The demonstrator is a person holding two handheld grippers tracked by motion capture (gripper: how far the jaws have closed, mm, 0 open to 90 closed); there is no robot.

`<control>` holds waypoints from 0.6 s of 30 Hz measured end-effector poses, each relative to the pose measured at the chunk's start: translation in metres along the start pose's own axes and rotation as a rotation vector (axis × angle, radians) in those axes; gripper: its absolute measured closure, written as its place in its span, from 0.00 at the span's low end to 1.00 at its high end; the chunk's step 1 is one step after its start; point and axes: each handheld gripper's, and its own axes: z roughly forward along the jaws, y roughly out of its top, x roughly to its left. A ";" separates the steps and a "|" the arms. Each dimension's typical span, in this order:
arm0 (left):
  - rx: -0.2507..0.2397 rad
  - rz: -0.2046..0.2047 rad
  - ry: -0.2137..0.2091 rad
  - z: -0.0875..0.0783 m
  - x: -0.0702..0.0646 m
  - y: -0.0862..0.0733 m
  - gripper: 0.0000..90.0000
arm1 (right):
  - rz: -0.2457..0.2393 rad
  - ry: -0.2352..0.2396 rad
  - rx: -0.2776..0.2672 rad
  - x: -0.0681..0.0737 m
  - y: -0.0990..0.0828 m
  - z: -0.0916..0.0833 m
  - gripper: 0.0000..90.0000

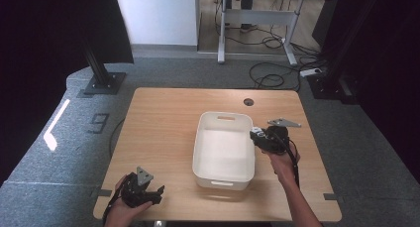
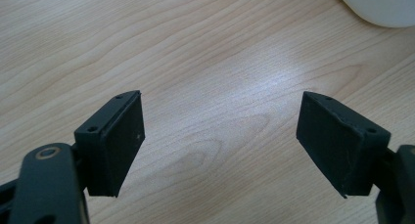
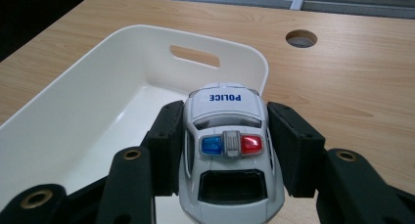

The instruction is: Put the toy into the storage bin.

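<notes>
Wood-grain table (image 1: pixel 163 138) carries, at the left, the idle left gripper (image 1: pixel 143 193), jaws wide apart and empty; the white bin (image 1: pixel 224 180) sits mid-table; the right gripper (image 3: pixel 226 150) clamps the toy police car (image 3: pixel 227 155) over the bin's right rim, nose pointing away from the hand, so the bin's hollow lies just to its left.

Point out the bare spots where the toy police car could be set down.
The white bin is bare inside. The table is free from the bin's left wall to its left edge, and behind the bin up to the cable hole. Crowded: the bin's right rim, where the right hand-held gripper grips the police car.
</notes>
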 end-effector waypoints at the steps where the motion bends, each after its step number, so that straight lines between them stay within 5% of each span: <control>1: 0.000 0.001 0.001 0.000 0.000 0.000 0.21 | 0.000 0.001 -0.001 0.001 0.000 0.000 0.56; 18: 0.001 0.006 0.000 0.000 -0.001 -0.001 0.21 | -0.015 0.018 -0.001 0.015 0.009 0.008 0.56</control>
